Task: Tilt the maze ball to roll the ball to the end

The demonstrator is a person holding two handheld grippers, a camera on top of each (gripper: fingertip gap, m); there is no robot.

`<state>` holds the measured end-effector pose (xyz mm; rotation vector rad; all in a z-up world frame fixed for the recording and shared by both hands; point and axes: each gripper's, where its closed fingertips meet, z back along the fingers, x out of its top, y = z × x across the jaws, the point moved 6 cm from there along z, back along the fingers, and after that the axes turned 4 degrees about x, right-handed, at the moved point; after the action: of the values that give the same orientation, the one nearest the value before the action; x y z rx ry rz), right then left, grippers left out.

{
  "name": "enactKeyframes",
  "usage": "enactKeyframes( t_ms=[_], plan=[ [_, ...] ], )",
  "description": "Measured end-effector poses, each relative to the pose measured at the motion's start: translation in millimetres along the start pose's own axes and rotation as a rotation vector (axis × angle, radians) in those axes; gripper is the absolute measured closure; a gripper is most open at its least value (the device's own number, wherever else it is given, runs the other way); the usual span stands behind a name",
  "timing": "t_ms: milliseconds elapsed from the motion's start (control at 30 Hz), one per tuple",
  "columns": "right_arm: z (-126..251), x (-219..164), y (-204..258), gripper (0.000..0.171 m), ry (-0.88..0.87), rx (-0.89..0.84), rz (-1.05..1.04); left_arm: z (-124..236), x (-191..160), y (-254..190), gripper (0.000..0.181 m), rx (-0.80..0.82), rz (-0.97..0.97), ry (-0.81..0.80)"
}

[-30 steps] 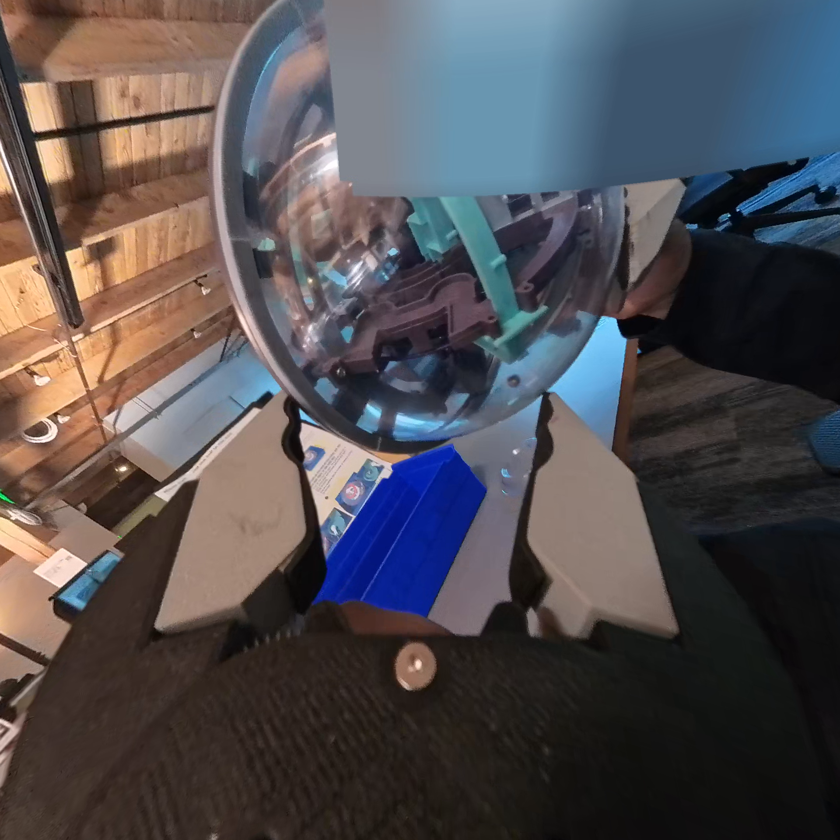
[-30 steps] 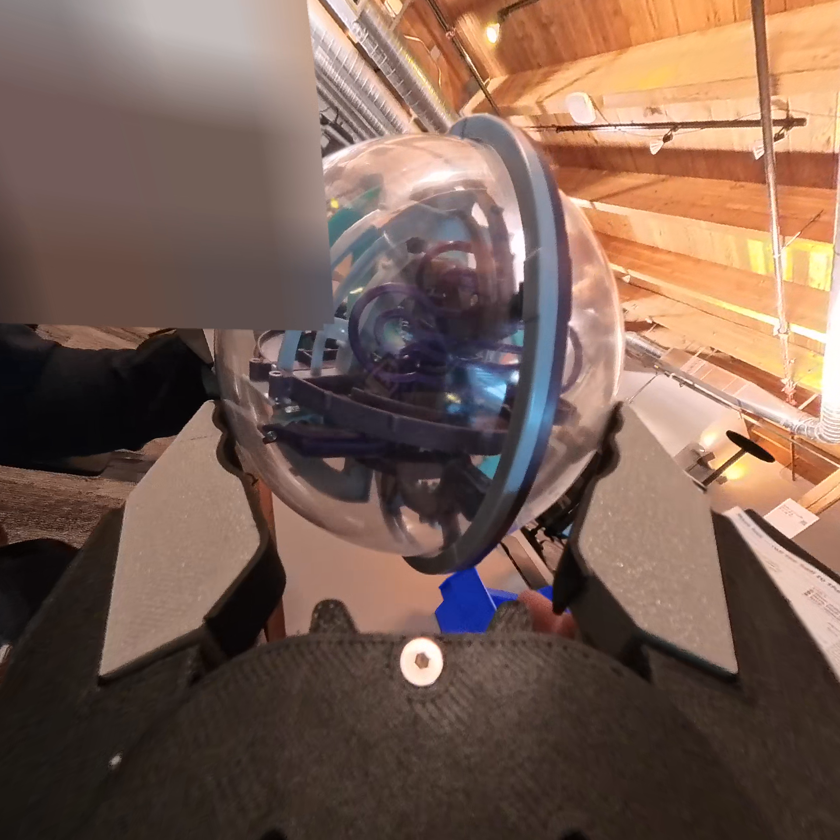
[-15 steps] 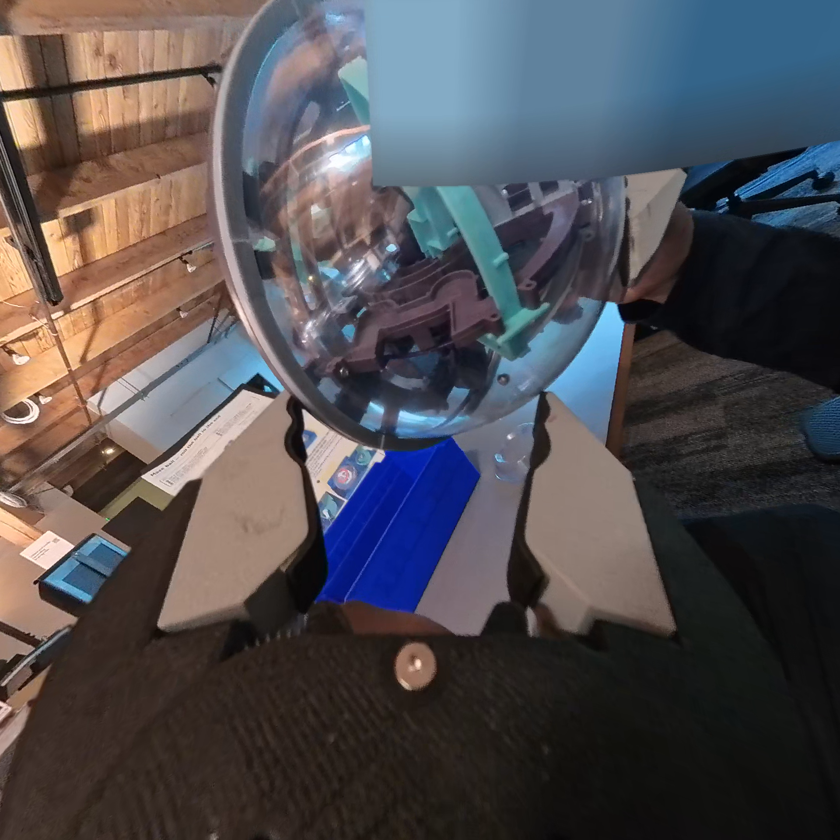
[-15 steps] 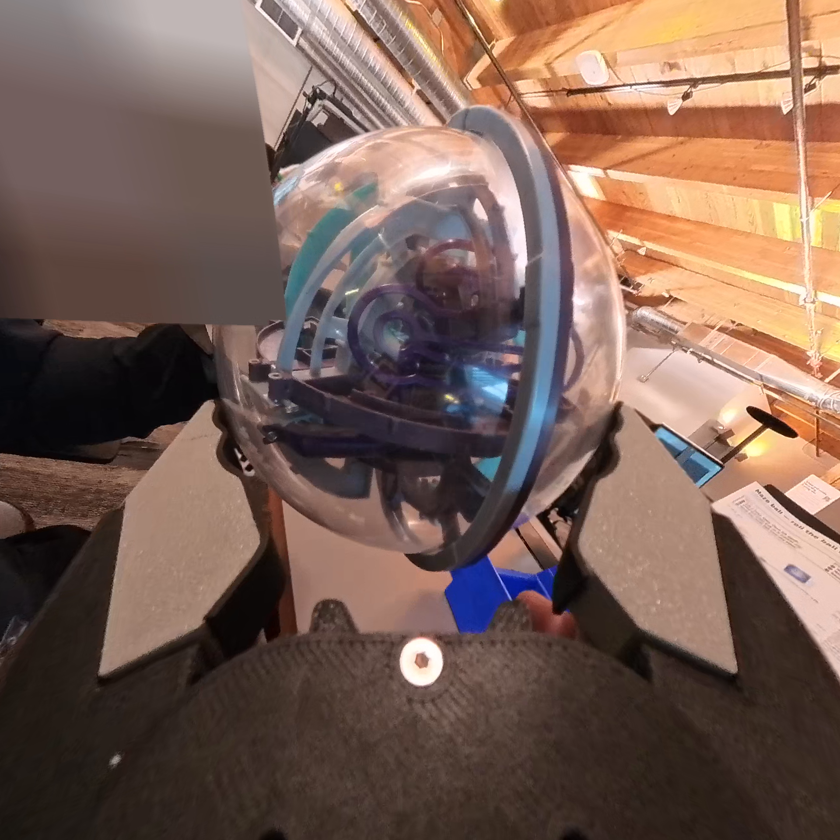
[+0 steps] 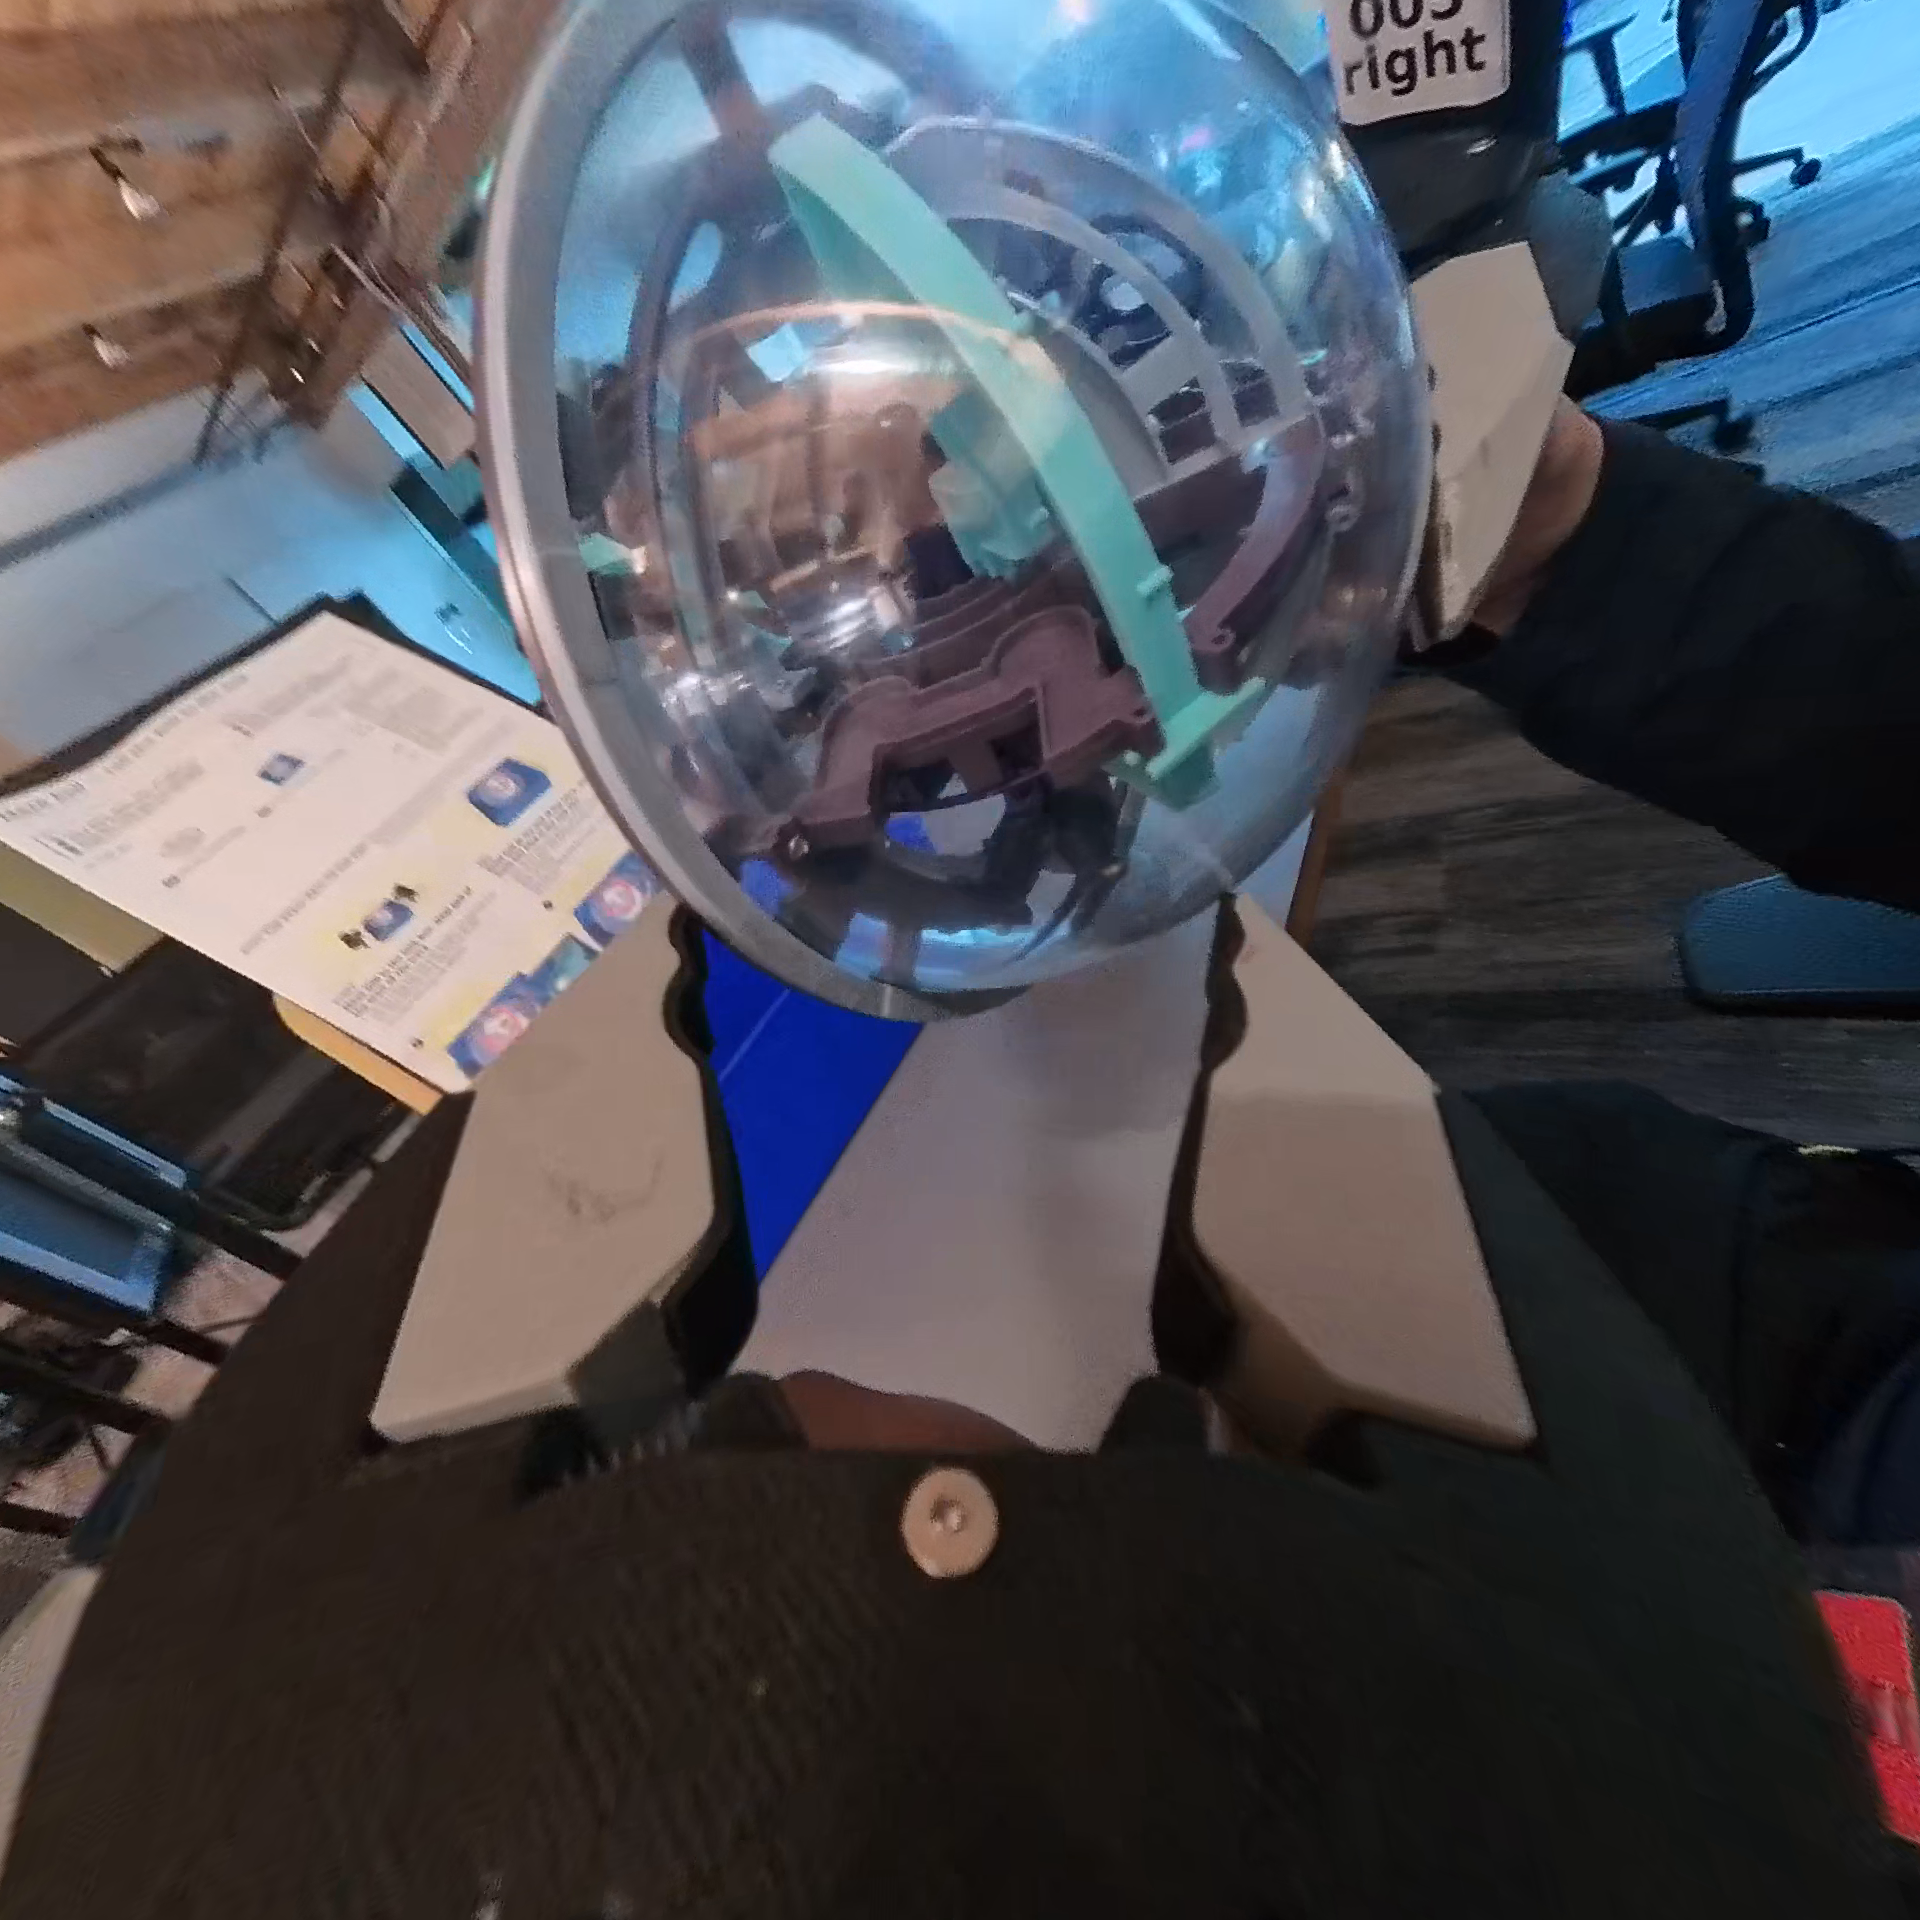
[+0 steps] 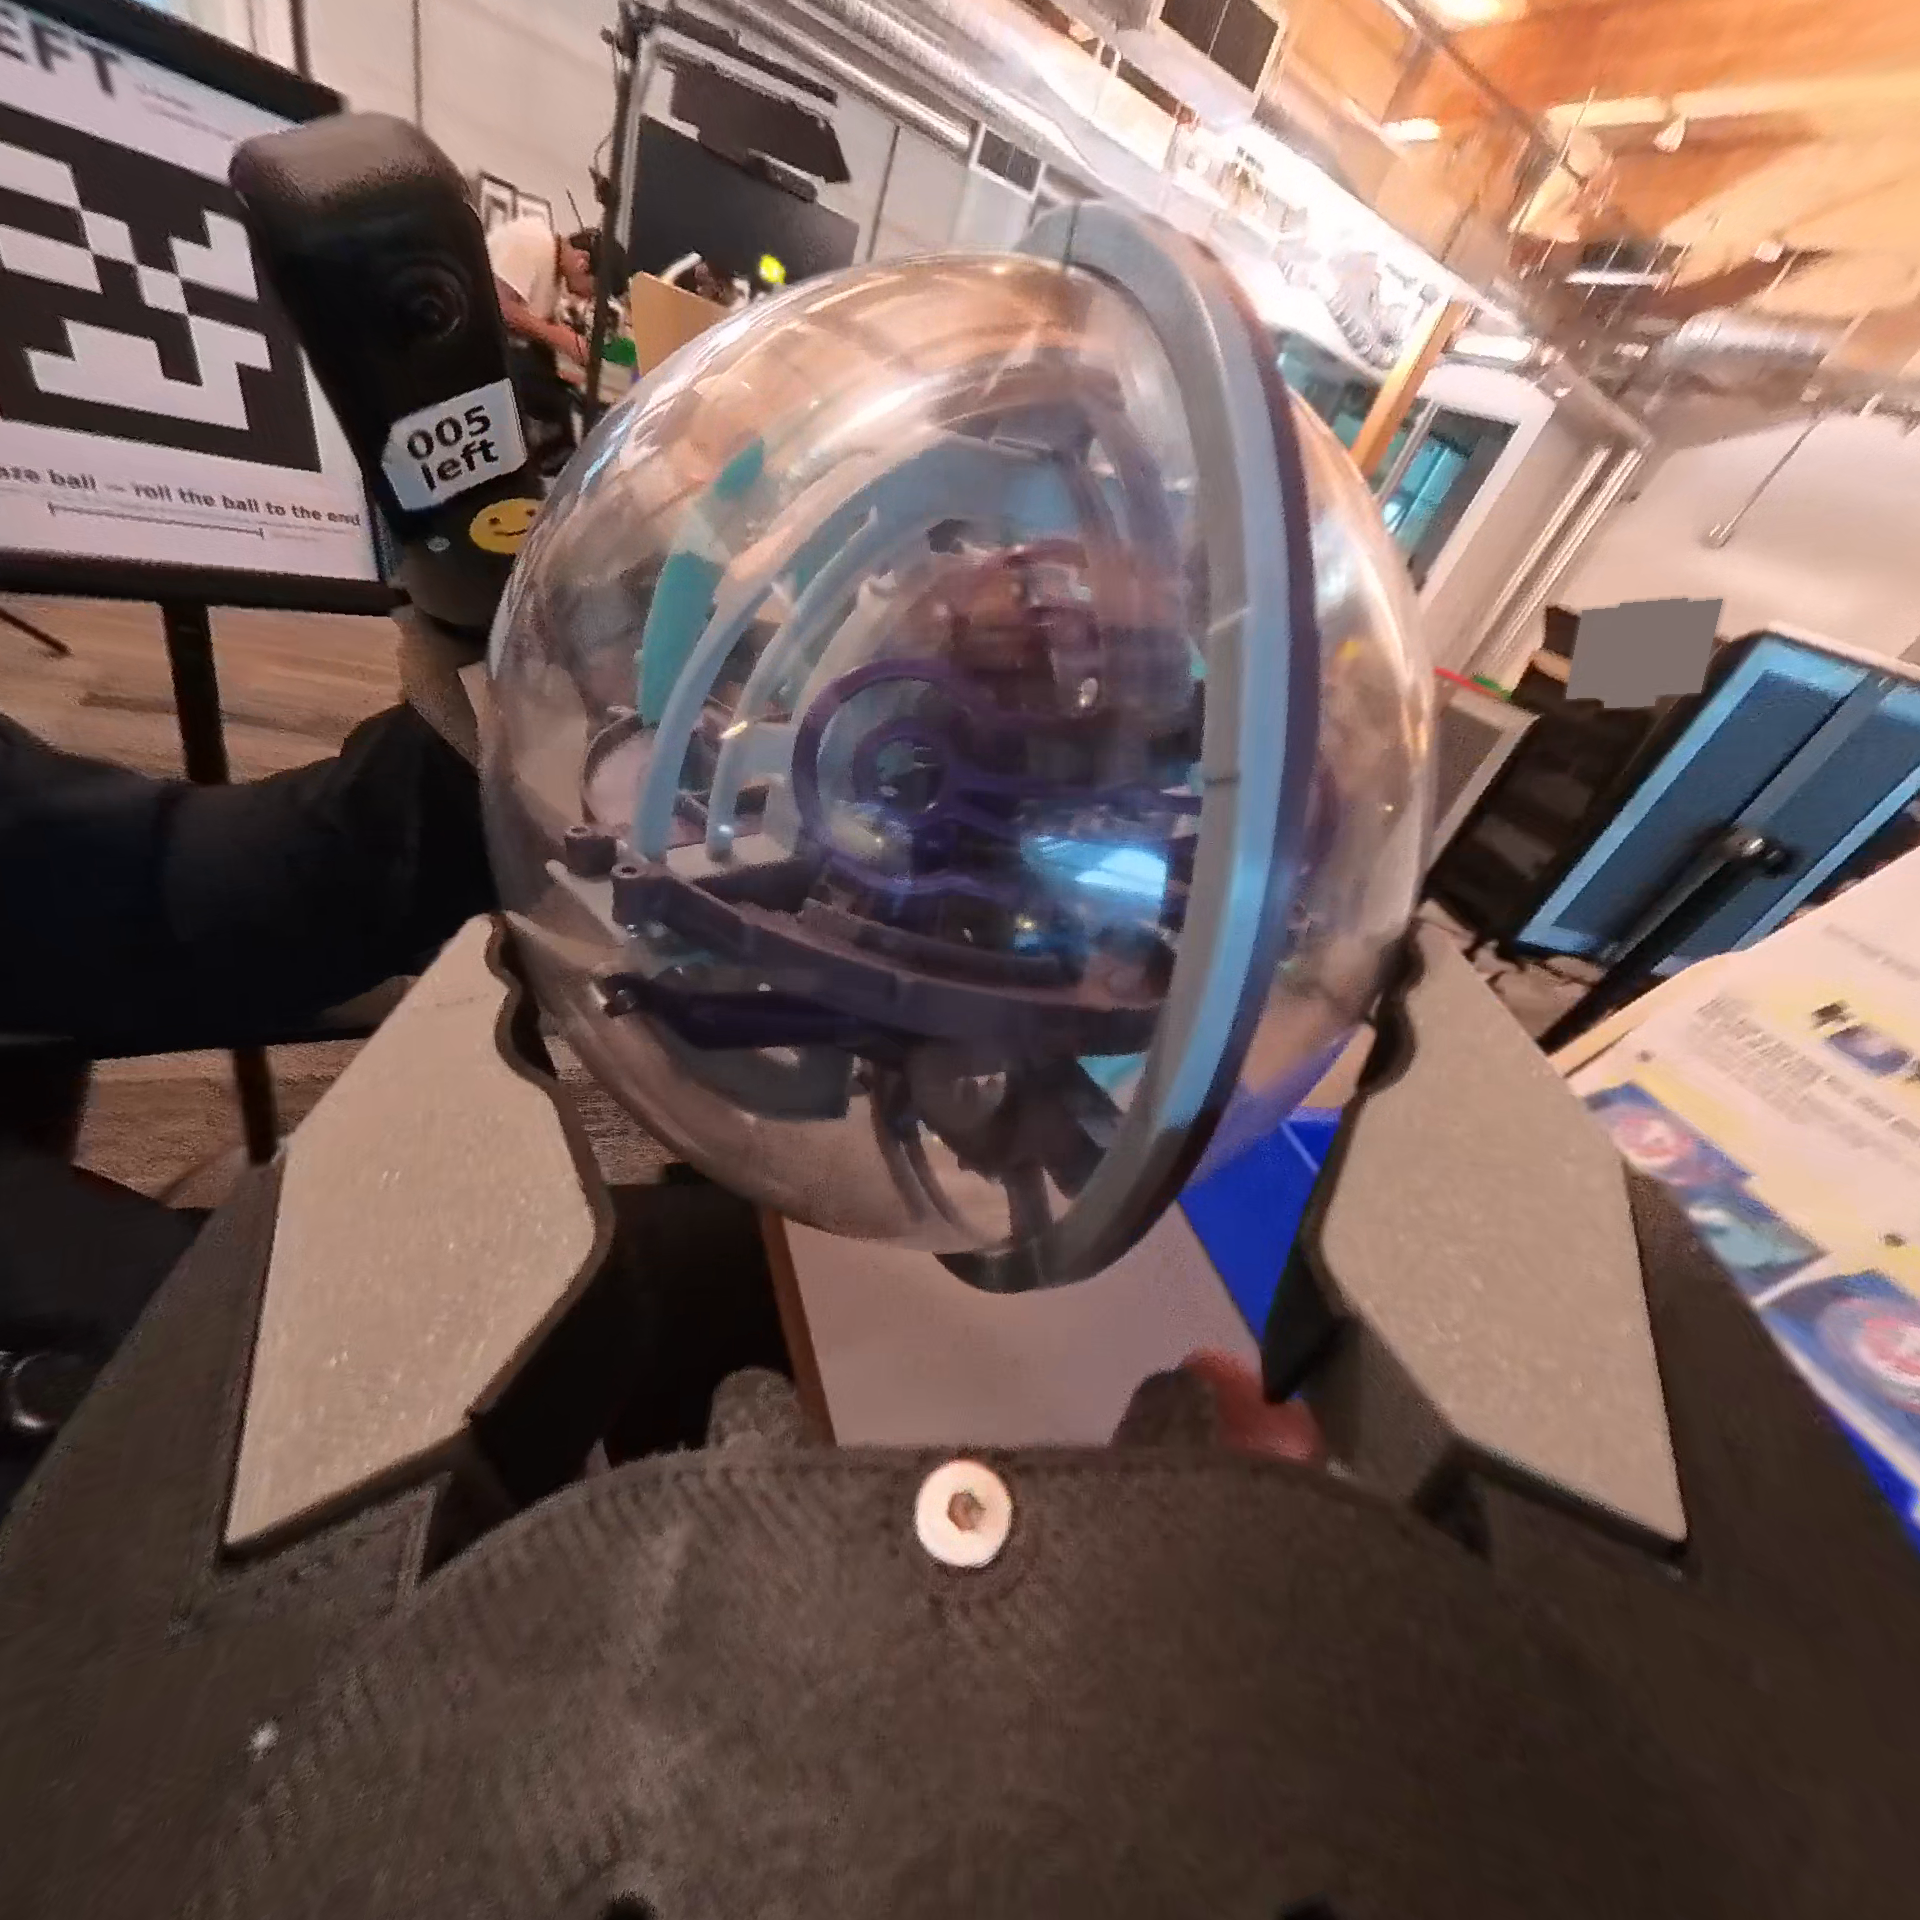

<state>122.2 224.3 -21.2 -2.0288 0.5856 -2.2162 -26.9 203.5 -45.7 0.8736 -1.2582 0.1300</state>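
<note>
The maze ball is held aloft above the table, clamped between the fingers of the left gripper and of the right gripper. The small ball inside cannot be made out, so progress is unclear; tilting is probably unfinished.

maze ball fills gap between both tool tips, centre frame. Under it: bare desk, lower centre, passable. Blue bin and printed sheet block lower left.
</note>
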Motion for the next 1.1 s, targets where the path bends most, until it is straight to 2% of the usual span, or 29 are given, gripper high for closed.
enactKeyframes(
  t_ms=[167, 400, 667, 1100],
  plan=[
    [-6, -16, -12, 0.018, 0.005, 0.033, -0.116, -5, -12, 6, 0.087, -0.019, 0.058, 0.045],
    [-11, -24, -17, 0.018, -0.003, 0.053, -0.161, -6, -17, 8, 0.087, -0.018, 0.079, 0.087],
    [-9, -21, -14, 0.018, -0.097, 0.123, -0.184, 5, -1, 3, 0.087, 0.037, 0.011, 0.075],
    [-10, -19, -14, 0.018, -0.041, 0.067, -0.166, -2, -12, 5, 0.089, 0.009, 0.049, 0.105]
  ],
)
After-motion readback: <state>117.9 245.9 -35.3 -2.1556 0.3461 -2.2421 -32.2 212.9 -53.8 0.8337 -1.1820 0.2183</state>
